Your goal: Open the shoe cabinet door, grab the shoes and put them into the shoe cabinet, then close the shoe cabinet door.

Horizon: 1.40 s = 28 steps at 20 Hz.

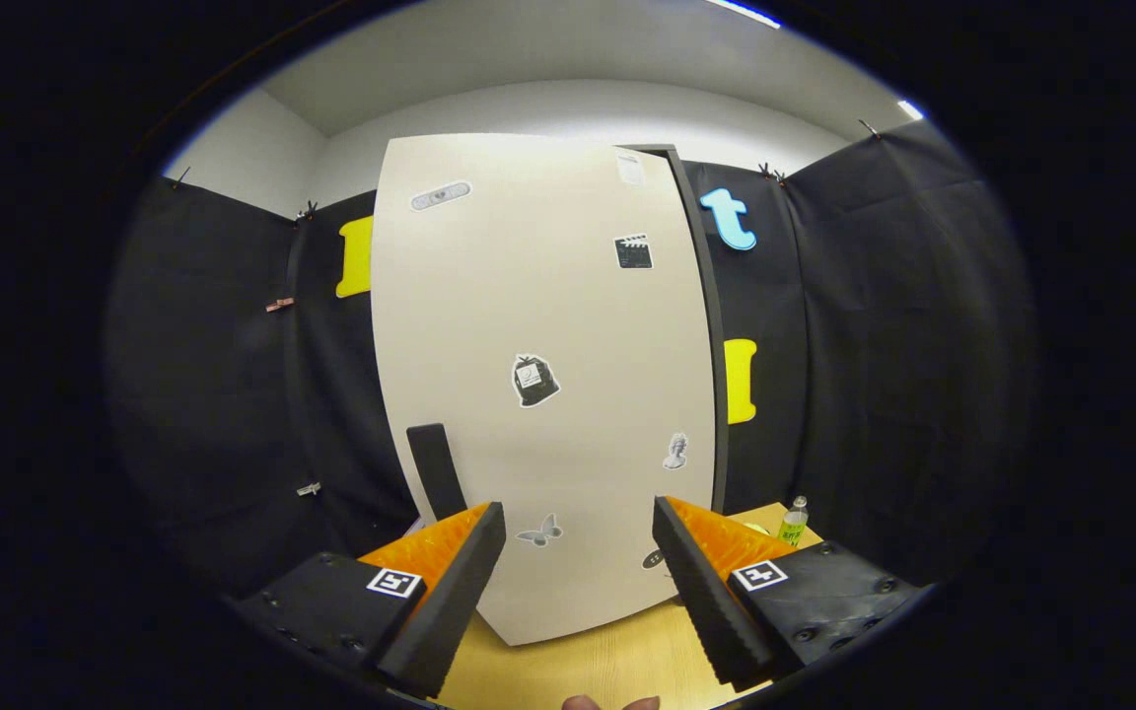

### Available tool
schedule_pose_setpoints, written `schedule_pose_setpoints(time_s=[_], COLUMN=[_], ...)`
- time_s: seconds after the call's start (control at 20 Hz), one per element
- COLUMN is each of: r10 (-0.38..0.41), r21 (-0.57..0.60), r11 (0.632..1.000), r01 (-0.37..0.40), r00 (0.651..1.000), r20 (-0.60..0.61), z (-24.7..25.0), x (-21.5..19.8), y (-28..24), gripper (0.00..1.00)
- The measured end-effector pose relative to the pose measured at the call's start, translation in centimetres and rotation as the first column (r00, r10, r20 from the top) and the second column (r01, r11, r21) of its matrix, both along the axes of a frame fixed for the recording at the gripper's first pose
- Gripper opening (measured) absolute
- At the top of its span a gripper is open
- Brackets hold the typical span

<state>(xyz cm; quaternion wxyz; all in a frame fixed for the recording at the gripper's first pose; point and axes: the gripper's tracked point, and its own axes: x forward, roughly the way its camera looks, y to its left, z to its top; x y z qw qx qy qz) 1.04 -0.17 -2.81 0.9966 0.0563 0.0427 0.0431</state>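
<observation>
Gripper (578, 552) open, 2 fingers spread wide, nothing between them, nothing touched. Both fingers point at the shoe cabinet door (538, 394), which stands upright just ahead and spans the gap between the fingertips.

Door is a tall pale panel, shut flat against the cabinet as far as visible; a dark cabinet edge (701, 325) shows along its right side. A dark vertical handle (435, 471) sits low on the door's left part, just beyond the left fingertip (474, 552), apart from it. Right fingertip (681, 557) is apart from the door too.

Stickers on the door: a hat-shaped one (534, 381) near the middle, a clapperboard (633, 251) upper right, a small bust (675, 451) lower right, a butterfly (539, 532) low between the fingers, an oblong one (441, 194) upper left.

Cabinet stands on a light wooden table (588, 666). A small bottle (793, 523) with a green label stands on the table right of the cabinet, beyond the right finger.

Fingertips of a person's hand (612, 702) peek in at the near edge. Black cloth wall (874, 345) behind and to both sides. Shoes: cannot tell where.
</observation>
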Motion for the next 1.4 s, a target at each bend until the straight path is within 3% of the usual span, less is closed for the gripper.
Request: schedule_pose_setpoints(time_s=[1.4], r10=[0.004], r21=[-0.009], r11=[1.0], r01=[-0.004], r00=[1.0], r20=[-0.02], z=[0.0], x=[-2.6], y=[-1.3], gripper=[0.98])
